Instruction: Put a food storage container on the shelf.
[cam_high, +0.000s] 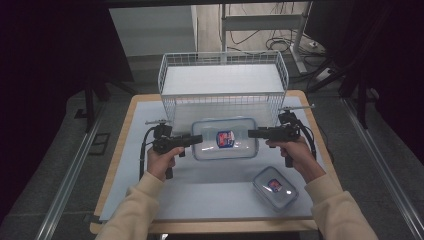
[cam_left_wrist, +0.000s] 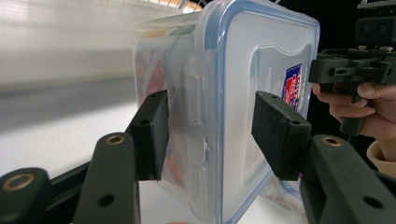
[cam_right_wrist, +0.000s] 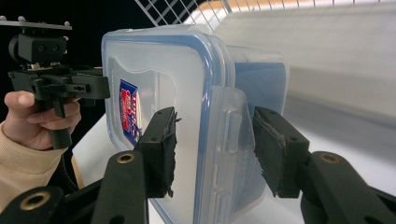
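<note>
A large clear container (cam_high: 224, 138) with a blue-rimmed lid lies flat on the tabletop (cam_high: 210, 197), near the far edge and just in front of a white wire basket (cam_high: 223, 82). The left gripper (cam_high: 196, 139) comes at its left end and the right gripper (cam_high: 252, 133) at its right end. In the left gripper view the jaws are spread to either side of the container's (cam_left_wrist: 243, 107) lid rim and side latch, with a gap showing at each pad; the right gripper view shows the same at the other end of the container (cam_right_wrist: 187, 116), jaws spread and not yet pinching. A smaller lidded container (cam_high: 275, 186) sits apart, toward the near right corner of the tabletop.

The step in hand looks like a two-sided grasp of the large container, likely to lift it into the basket. The next move would call for both pairs of jaws to close together on the rims, evenly, so the box stays level when it rises over the basket's wall.
</note>
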